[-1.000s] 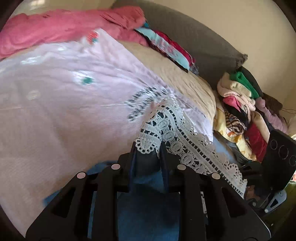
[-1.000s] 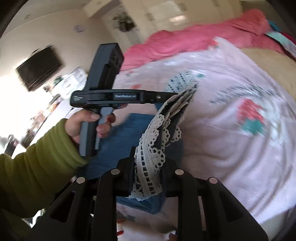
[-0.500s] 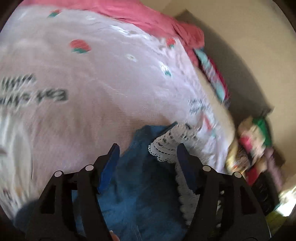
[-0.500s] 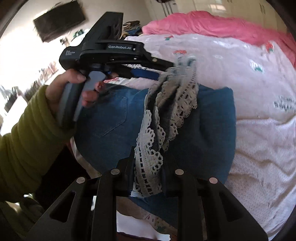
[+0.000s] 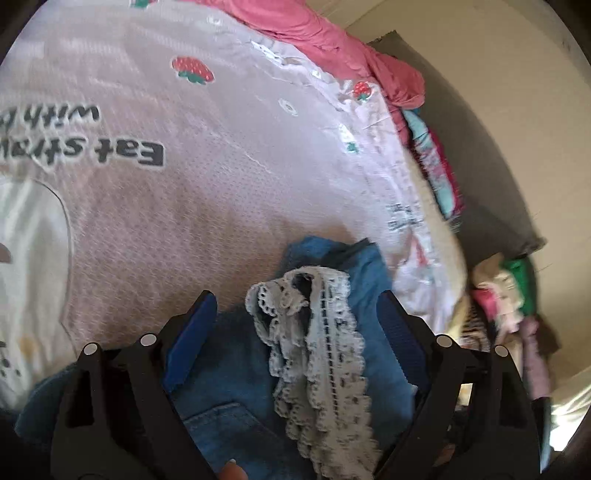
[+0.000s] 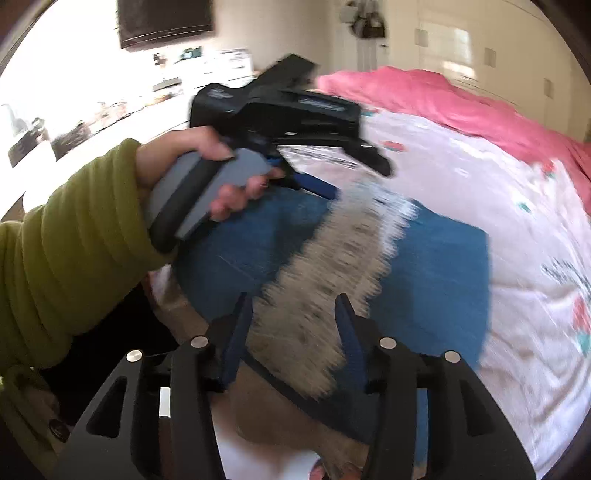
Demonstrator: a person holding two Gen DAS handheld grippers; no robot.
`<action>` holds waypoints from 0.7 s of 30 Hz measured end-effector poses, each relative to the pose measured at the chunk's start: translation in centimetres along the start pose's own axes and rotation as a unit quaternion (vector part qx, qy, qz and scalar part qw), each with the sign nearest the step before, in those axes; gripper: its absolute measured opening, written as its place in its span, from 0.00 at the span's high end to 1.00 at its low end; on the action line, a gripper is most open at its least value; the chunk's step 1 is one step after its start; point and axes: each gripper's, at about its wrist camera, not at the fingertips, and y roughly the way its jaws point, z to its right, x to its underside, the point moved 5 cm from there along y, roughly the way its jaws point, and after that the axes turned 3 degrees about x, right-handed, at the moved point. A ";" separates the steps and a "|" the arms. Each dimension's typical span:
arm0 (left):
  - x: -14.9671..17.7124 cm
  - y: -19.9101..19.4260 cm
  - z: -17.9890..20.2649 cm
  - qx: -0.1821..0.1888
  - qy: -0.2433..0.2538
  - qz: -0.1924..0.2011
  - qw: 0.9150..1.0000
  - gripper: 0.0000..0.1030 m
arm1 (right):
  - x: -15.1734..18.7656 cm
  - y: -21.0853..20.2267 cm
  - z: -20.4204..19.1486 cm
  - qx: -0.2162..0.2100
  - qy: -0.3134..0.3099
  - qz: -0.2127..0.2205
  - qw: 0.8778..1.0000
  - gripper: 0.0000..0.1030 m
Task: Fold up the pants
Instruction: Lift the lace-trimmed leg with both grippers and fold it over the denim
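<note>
The blue denim pants [image 5: 229,373] lie folded on the pink strawberry-print bedspread [image 5: 221,166], with their white lace hem [image 5: 317,350] draped over the top. My left gripper [image 5: 295,314] is open, its blue pads either side of the lace and not touching it. In the right wrist view the pants [image 6: 436,280] lie flat with the blurred lace hem [image 6: 332,280] across them. My right gripper [image 6: 293,306] is open around the near end of the lace. The left gripper [image 6: 288,122] shows there, held by a hand in a green sleeve.
A pink blanket [image 5: 332,33] is bunched at the far end of the bed. A pile of coloured clothes [image 5: 506,295] sits at the right by a grey headboard [image 5: 480,177]. A wall TV [image 6: 166,22] and wardrobes are behind.
Both grippers have opened and let go of the lace hem. The pants have come down and now lie flat on the bed.
</note>
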 end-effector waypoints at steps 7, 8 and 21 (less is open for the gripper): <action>0.2 -0.4 0.4 -0.078 0.070 0.007 0.994 0.44 | 2.2 -0.9 -1.5 0.015 -0.015 -0.011 1.000 0.56; 0.3 -0.3 0.7 -0.087 0.083 0.006 0.993 0.46 | 2.3 -1.0 -2.1 0.017 -0.022 -0.012 1.000 0.56; 1.2 0.8 1.1 -0.115 0.112 0.006 0.987 0.76 | 2.5 3.2 -3.7 0.044 -0.038 -0.058 0.997 0.78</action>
